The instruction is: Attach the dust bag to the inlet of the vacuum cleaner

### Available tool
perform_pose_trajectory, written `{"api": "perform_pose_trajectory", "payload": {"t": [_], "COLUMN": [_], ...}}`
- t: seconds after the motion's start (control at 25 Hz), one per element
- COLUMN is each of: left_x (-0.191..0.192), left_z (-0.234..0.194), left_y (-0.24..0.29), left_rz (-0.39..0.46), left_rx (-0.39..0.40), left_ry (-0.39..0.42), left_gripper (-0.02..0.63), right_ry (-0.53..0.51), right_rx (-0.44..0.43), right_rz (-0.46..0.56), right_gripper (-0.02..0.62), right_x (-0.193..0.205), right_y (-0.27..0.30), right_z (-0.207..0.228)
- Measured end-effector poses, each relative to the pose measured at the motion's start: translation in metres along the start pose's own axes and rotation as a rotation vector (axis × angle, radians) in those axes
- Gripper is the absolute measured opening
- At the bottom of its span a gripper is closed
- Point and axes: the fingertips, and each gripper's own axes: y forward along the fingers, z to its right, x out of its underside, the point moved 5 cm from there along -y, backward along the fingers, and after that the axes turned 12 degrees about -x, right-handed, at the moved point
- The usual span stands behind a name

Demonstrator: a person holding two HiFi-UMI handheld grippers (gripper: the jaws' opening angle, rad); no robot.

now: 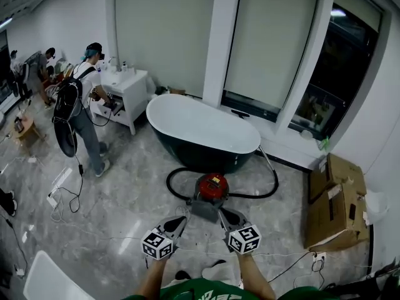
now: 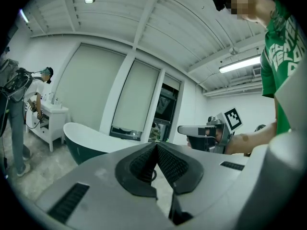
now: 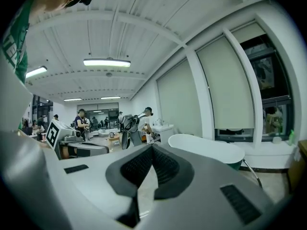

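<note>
Holding both forearms forward, the person angles the left gripper and right gripper inward toward the vacuum cleaner, jaws together and empty.

Vacuum cleaner: one, centre
Bathtub: one
Cardboard boxes: two, right
Grippers: two, bottom
White cabinet: one

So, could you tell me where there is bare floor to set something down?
The widest bare floor lies between the vacuum cleaner and the cardboard boxes. Another patch lies left of the vacuum cleaner, short of the cables. It is crowded by the bathtub, where the hose loops.
</note>
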Motion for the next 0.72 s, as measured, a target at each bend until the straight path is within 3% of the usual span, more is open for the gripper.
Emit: {"api": "perform_pose_trajectory", "payload": {"t": [0.36,0.56,0.72], "left_x": [-0.004,0.005,0.008], "left_z": [-0.004,-0.011,-0.008], "left_y": [0.005,0.004,0.006], "left_rz": [-0.015,-0.017,-0.02], "left_rx": [0.009,-0.072,-0.07], "left_ry": [0.023,0.026,0.011], "left_gripper": [0.002,0.002,0.002], "right_ry": [0.01,0.02,0.016], "right_rx": [-0.02,0.018,0.045], "right_rz": [-0.004,0.011,0.014], "right_gripper": [0.008,0.008,0.008], "right_x": [0.005,0.011,0.015], "right_y": [0.016,0.009,0.001], "right_z": [-0.01,-0.011,-0.009]}}
